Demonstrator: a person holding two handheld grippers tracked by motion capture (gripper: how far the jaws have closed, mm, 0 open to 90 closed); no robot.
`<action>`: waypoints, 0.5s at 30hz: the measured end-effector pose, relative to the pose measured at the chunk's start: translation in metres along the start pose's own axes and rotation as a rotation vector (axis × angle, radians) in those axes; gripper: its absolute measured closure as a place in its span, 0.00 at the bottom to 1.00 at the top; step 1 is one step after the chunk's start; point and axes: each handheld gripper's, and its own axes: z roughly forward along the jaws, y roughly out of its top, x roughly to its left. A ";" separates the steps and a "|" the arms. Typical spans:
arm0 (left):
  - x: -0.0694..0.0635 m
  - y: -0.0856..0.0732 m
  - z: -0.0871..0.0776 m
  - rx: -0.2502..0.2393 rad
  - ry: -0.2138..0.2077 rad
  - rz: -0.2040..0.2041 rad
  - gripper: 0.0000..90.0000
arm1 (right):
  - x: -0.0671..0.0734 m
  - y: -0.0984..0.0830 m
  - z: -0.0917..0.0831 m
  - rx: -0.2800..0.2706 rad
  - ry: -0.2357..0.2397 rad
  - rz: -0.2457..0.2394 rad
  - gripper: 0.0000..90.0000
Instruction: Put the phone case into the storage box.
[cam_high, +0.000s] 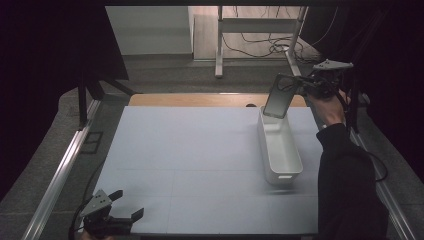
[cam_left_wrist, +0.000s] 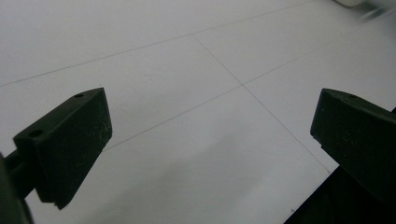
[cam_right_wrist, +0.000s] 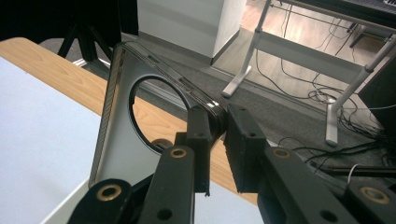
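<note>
Clamping a phone case (cam_right_wrist: 116, 140), right claw (cam_right_wrist: 219, 126) hides its edge; left claw (cam_left_wrist: 210, 140) gapes.

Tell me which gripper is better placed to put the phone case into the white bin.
Right: the right gripper grips the phone case above the white bin.

Phone case (cam_high: 278, 97) above far end of bin (cam_high: 280, 150), right of table (cam_high: 190, 165).

1. The left gripper (cam_high: 121, 209) sits low at the near left corner, jaws spread wide with nothing between them.
2. The right gripper (cam_high: 300, 85) is raised at the far right on an outstretched, dark-sleeved forearm (cam_high: 345, 170), jaws apparently nearly together.
</note>
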 end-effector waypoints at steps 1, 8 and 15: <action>0.000 0.000 0.000 0.000 -0.002 -0.002 0.00 | 0.000 -0.001 0.002 -0.002 0.001 -0.009 0.88; 0.000 0.000 0.000 0.003 0.000 -0.006 0.00 | 0.001 -0.014 0.016 0.009 0.004 -0.061 0.88; 0.001 0.000 0.000 0.002 0.000 -0.009 0.00 | 0.007 -0.027 0.026 0.014 0.013 -0.085 0.89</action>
